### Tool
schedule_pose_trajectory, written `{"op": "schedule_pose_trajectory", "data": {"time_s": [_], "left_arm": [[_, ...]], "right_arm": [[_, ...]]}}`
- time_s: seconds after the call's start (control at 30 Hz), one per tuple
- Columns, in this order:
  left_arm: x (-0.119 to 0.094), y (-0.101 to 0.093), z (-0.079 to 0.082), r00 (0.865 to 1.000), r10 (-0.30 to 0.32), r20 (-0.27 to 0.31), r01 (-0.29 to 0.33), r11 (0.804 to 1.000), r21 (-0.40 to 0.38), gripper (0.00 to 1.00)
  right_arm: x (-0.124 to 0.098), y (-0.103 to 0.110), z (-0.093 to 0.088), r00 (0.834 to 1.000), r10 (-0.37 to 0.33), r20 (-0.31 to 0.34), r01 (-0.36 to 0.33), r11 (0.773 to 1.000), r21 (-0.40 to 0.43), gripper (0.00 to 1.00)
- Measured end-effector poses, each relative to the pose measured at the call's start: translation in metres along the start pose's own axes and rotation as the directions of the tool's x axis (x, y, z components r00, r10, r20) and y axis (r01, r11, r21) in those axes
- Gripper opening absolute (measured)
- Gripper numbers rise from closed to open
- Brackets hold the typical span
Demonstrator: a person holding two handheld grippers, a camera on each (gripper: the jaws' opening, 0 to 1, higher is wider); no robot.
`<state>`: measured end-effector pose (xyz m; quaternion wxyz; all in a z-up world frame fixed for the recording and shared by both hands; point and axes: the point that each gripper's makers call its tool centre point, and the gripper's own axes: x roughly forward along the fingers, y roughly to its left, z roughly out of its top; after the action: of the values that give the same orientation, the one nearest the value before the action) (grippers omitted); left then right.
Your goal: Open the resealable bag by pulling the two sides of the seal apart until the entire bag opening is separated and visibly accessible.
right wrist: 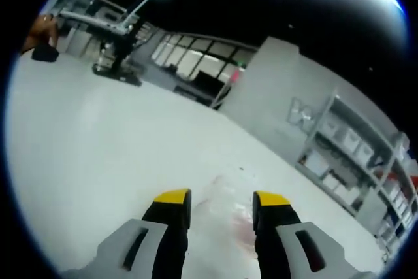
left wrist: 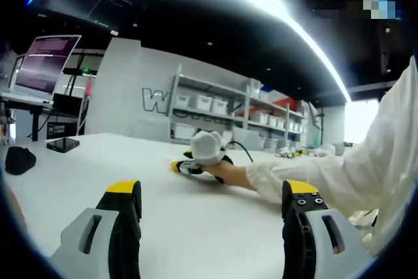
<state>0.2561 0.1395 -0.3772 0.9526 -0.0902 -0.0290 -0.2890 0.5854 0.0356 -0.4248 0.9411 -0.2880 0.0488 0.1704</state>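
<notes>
A person's right gripper [right wrist: 222,196] hangs low over a white table [right wrist: 98,135], jaws parted and empty, with the clear bag [right wrist: 228,221] lying flat on the surface between the two yellow tips and running a little way beyond them. The bag is nearly see-through; a faint pinkish patch marks it, and neither its seal nor its edges can be made out. Its long axis seems to run forward, away from the jaws, though this is uncertain.

In the left gripper view, the left gripper [left wrist: 212,189] is also spread wide and holds nothing. It sits well back from the work, looking across bare table at the right gripper, which a hand [left wrist: 225,173] in a white sleeve [left wrist: 339,168] holds down near the surface straight ahead. The bag itself cannot be picked out from this side.

The right gripper is much the nearer and appears placed to take the first hold. The left would have to travel forward to reach the opposite side of the seal. Nothing suggests the bag has been opened yet.
</notes>
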Motion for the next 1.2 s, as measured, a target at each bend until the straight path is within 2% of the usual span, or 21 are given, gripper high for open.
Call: {"op": "schedule_pose_trajectory", "data": {"time_s": [0.2,0.37,0.5,0.67,0.73,0.87,1.03,1.2], "left_arm": [[0.0,0.002,-0.001,1.0,0.002,-0.001,-0.002,1.0,-0.005,0.86],[0.001,0.004,-0.001,1.0,0.004,0.002,-0.004,1.0,-0.009,0.86],[0.001,0.005,-0.002,1.0,0.005,-0.002,-0.005,1.0,-0.012,0.86],[0.002,0.007,-0.002,1.0,0.004,-0.002,-0.004,1.0,-0.015,0.86],[0.003,0.007,0.0,1.0,0.003,-0.003,-0.003,1.0,-0.013,0.86],[0.004,0.005,0.002,1.0,-0.004,0.002,0.004,1.0,-0.008,0.85],[0.004,0.002,0.004,1.0,-0.012,-0.001,0.012,1.0,-0.001,0.85],[0.001,0.0,0.007,1.0,-0.009,0.001,0.009,1.0,0.008,0.85]], "right_arm": [[0.005,0.0,0.0,1.0,-0.003,0.004,0.004,1.0,-0.015,0.32],[0.01,0.0,-0.004,1.0,-0.003,0.002,0.003,1.0,-0.013,0.17],[0.009,0.001,-0.003,1.0,-0.014,0.001,0.014,0.999,-0.032,0.18],[0.011,-0.002,-0.006,1.0,-0.011,-0.009,0.012,0.997,0.074,0.12],[0.011,-0.003,-0.007,1.0,-0.009,-0.013,0.011,0.996,0.087,0.12],[0.009,0.005,-0.007,1.0,0.023,-0.002,-0.022,0.985,0.169,0.0],[0.007,0.006,-0.007,1.0,0.028,-0.009,-0.026,0.984,0.177,0.0],[0.007,0.006,-0.013,0.998,0.062,-0.031,-0.047,0.937,0.345,0.0]]}}
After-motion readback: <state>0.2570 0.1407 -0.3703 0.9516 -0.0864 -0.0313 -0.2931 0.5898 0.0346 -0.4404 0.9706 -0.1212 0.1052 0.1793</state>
